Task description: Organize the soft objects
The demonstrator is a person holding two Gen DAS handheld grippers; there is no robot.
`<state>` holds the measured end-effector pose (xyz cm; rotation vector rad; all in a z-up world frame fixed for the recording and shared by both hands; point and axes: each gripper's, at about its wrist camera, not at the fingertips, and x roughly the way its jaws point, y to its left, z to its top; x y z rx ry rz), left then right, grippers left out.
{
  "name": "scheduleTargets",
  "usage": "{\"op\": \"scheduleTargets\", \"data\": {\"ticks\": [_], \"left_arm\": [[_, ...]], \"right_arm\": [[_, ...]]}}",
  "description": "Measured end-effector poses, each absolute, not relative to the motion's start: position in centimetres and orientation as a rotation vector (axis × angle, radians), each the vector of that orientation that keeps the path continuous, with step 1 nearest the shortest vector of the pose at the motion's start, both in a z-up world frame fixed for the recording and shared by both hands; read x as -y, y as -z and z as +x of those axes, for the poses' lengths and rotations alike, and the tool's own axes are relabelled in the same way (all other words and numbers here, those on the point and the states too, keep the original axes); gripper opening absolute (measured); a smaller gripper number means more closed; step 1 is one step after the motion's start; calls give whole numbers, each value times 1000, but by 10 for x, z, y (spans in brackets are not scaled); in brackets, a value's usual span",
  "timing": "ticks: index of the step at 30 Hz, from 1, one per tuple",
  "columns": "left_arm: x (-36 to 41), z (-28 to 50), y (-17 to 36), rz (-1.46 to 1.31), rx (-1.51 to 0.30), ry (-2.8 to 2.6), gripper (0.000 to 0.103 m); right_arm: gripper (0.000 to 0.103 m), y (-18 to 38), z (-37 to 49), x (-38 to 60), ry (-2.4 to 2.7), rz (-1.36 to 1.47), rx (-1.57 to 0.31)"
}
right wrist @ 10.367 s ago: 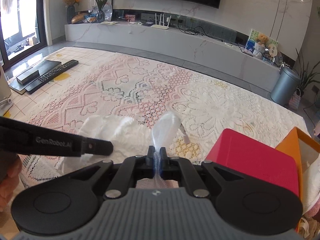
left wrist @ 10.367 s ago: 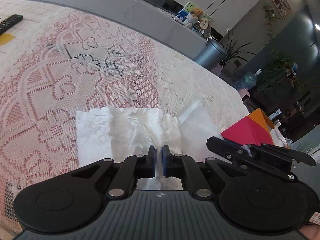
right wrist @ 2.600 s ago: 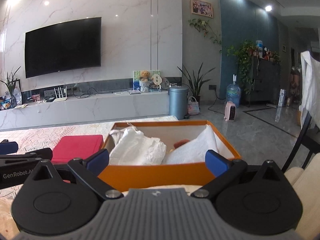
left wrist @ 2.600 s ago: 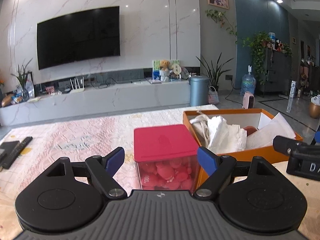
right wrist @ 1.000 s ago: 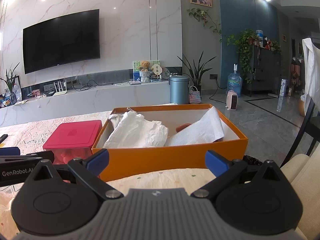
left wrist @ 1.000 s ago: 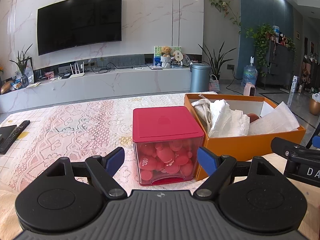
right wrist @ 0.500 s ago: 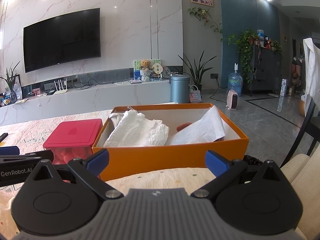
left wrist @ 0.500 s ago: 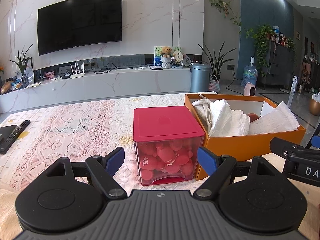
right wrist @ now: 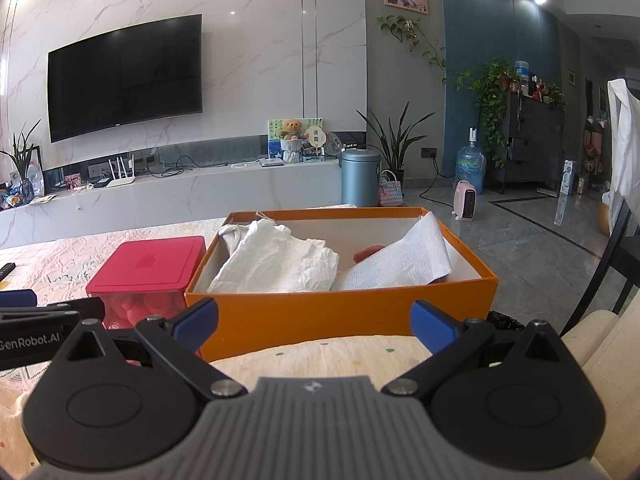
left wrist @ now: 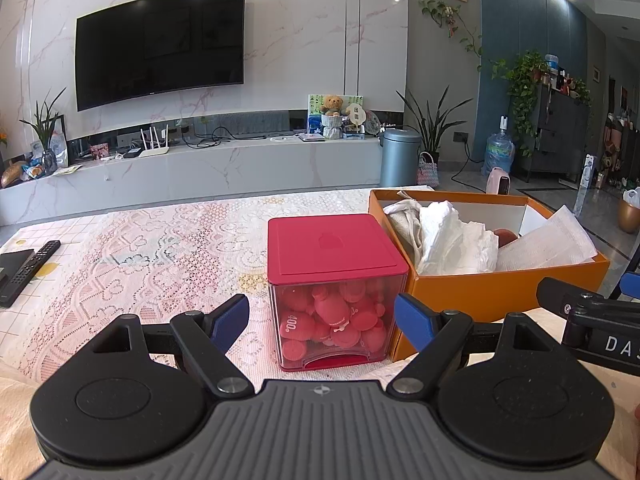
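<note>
An orange box (right wrist: pixel 340 312) stands on the lace-covered table and holds a crumpled white cloth (right wrist: pixel 276 260), a white sheet (right wrist: pixel 404 264) leaning at its right side, and a reddish item partly hidden between them. The same orange box (left wrist: pixel 492 288) with the white cloth (left wrist: pixel 452 240) sits at the right of the left wrist view. My left gripper (left wrist: pixel 322 326) is open and empty, just short of a clear cube with a red lid (left wrist: pixel 336 280). My right gripper (right wrist: pixel 314 326) is open and empty, in front of the orange box's near wall.
The red-lidded cube (right wrist: pixel 148 272), full of pink soft pieces, stands against the orange box's left side. Remote controls (left wrist: pixel 28 268) lie at the table's far left. A pale cushion (right wrist: pixel 320 360) lies under the right gripper. A dark chair (right wrist: pixel 612 256) stands at the right.
Over the last second both grippers stay open and nearly still. Ten seconds ago each was shut on white soft material lying on the table; that material now lies in the orange box.
</note>
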<state>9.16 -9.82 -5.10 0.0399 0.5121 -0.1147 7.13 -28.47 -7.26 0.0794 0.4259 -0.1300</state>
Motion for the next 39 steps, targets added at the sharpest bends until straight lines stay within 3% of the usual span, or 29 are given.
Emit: {"op": "scheduleTargets", "data": {"ticks": [39], "left_arm": [[99, 89, 49, 42, -510, 112, 97]], "right_arm": [[100, 75, 72, 288, 123, 76, -438]]}}
